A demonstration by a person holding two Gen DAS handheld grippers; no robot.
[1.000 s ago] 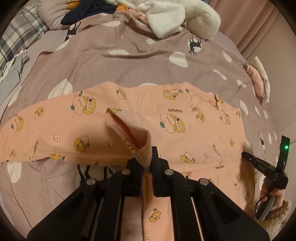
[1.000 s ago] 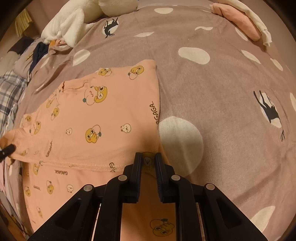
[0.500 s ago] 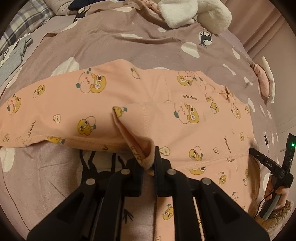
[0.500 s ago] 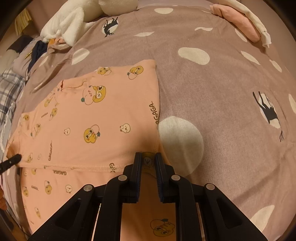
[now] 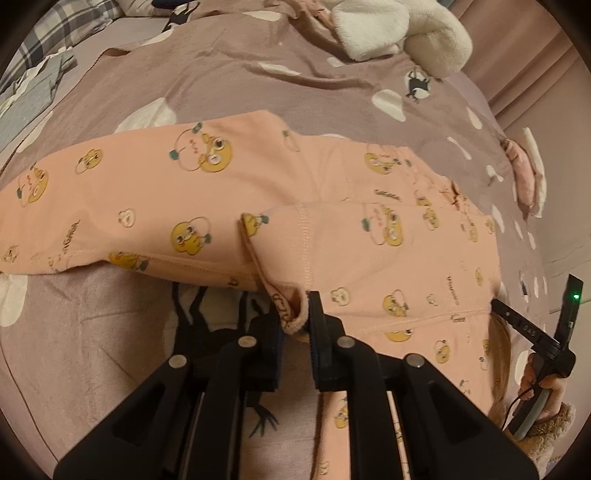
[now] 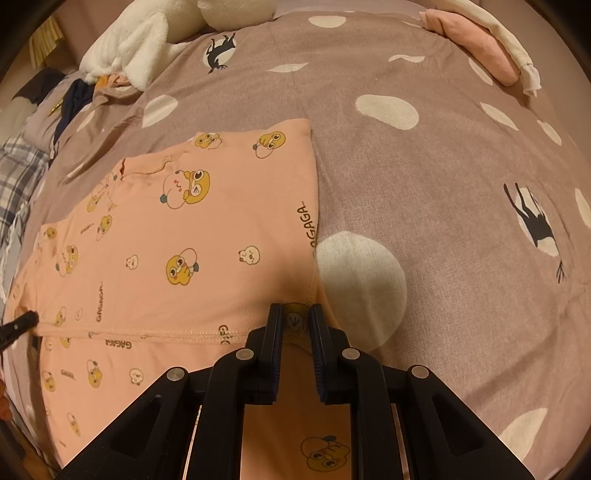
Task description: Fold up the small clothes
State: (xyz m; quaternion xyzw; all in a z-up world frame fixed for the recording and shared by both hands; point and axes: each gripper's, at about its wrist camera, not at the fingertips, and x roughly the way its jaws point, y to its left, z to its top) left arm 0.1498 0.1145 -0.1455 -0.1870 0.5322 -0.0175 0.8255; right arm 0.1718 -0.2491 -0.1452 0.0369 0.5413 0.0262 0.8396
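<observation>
Vs 1 s ago: in the left wrist view the left gripper (image 5: 295,314) has carried its pinched bit of the pink top (image 5: 258,192) further over the garment. The folded flap now lies lower and flatter, w/ more of the bed cover (image 5: 221,81) showing behind it, and the black animal print (image 5: 207,325) on the cover is now plain to see just left of the jaws. The fluffy white thing (image 5: 399,33) at the back has slid toward the upper right of that view. Right wrist view is pretty much unchanged; only the tip of the left gripper (image 6: 18,325) at the far left edge sits a bit lower.

Jaws, left to right:
- Left: nearly closed, a narrow gap w/ a rolled edge of the top pinched between them. Fabric bunches there and is lifted off the cover.
- Right gripper (image 6: 297,321): also narrow, clamped on the top (image 6: 184,240) at its edge where it meets the cover (image 6: 443,184), a yellow print right between the jaws. In the left view the right gripper (image 5: 535,332) shows at the far right edge, its tip at the top's hem, person's hand (image 5: 546,391) on the handle.

The top lies spread on the bed, roughly mid-cover, folded over on itself w/ a hem line running across. Folded pink cloth (image 6: 476,44) sits well apart at the far right corner; plaid fabric (image 6: 18,177) at far left.
</observation>
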